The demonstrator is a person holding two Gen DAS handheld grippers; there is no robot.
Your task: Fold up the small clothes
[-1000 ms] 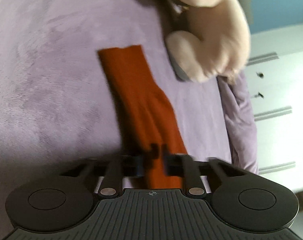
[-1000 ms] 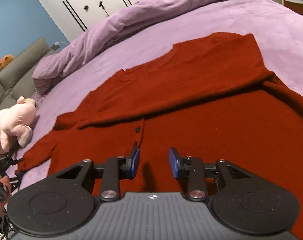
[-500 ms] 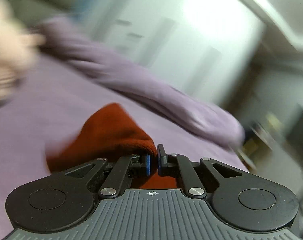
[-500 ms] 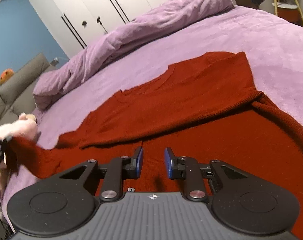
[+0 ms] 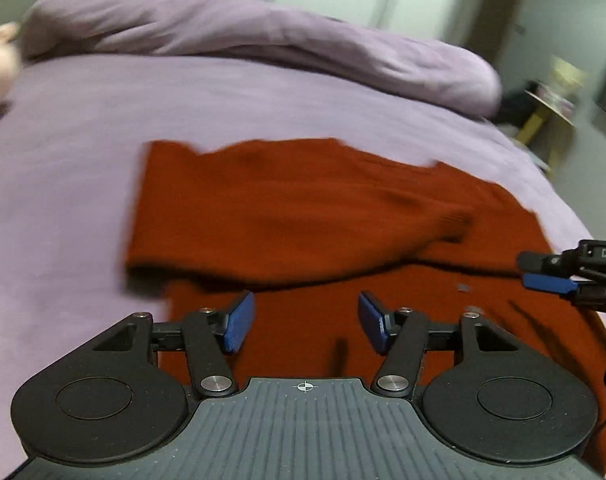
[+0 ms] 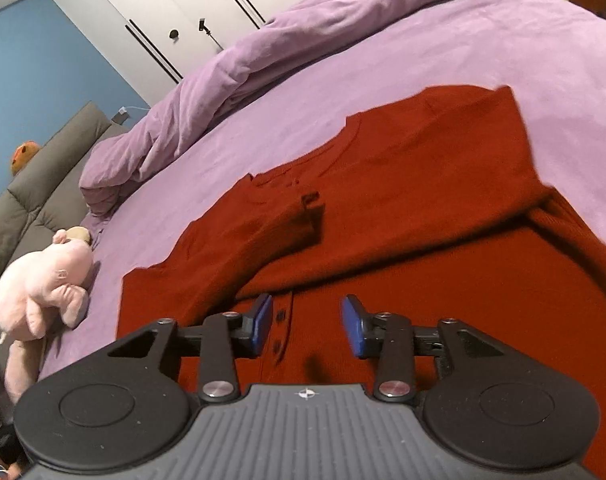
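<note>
A dark red knit cardigan (image 5: 303, 208) lies flat on the purple bed (image 5: 63, 200), button placket toward me. In the right wrist view the cardigan (image 6: 423, 200) has both sleeves laid across its chest, and the left sleeve's cuff (image 6: 309, 208) rests near the neckline. My left gripper (image 5: 305, 308) hovers over the lower body of the garment. Its jaws are opening and nothing is between them. My right gripper (image 6: 307, 312) hovers just above the buttons, its jaws also opening and empty. It shows at the right edge of the left wrist view (image 5: 537, 272).
A rumpled purple duvet (image 6: 263, 60) is piled along the far side of the bed. A pink plush toy (image 6: 43, 284) lies at the left by a grey cushioned headboard (image 6: 31, 184). White wardrobe doors (image 6: 163, 8) stand behind, and a yellow side table (image 5: 551, 108) beyond the right edge.
My left gripper carried the sleeve end from beside the plush toy across onto the cardigan's body, rolled upright, then opened and let it go. The right gripper's jaws narrowed, then widened.
</note>
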